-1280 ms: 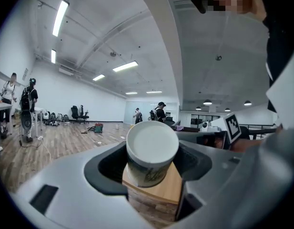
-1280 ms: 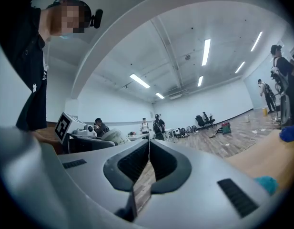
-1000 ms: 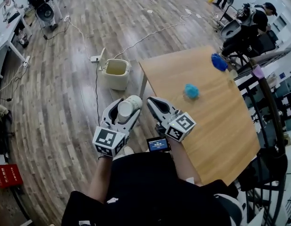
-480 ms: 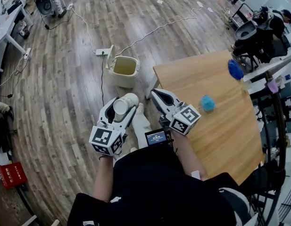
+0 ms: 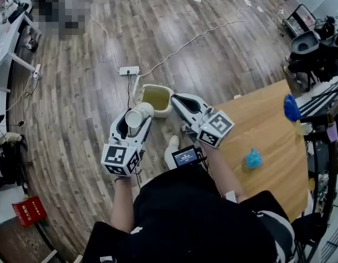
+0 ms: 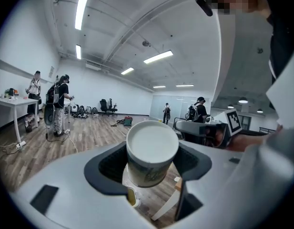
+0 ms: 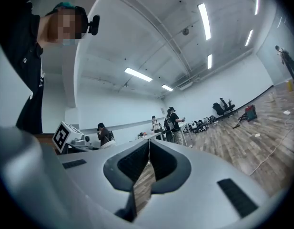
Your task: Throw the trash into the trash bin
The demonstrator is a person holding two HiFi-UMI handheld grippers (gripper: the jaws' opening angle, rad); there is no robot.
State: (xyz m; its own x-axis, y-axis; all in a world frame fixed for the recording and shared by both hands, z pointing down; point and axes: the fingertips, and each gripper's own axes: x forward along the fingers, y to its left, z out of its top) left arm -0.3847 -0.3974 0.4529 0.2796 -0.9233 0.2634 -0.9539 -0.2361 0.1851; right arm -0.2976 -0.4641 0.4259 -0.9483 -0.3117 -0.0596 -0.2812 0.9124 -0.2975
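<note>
My left gripper [image 5: 134,119] is shut on a white paper cup [image 5: 135,117], held in the air over the wood floor just short of the bin. The cup [image 6: 151,152] fills the space between the jaws in the left gripper view, its white base toward the camera. The cream trash bin [image 5: 156,98] stands open on the floor ahead, its lid [image 5: 135,89] tipped up at the left. My right gripper [image 5: 179,101] hangs shut and empty beside the bin's right rim; in the right gripper view [image 7: 147,162] its jaws meet with nothing between them.
The wooden table [image 5: 270,147] lies at my right with a small light-blue lump [image 5: 252,159] and a dark-blue lump [image 5: 292,108] on it. A power strip [image 5: 128,70] and white cables [image 5: 190,37] lie on the floor beyond the bin. Chairs stand at far right.
I have stepped toward the bin: it has come nearer to both grippers and the table has slid off to the right. The cup stays gripped in the left gripper.
</note>
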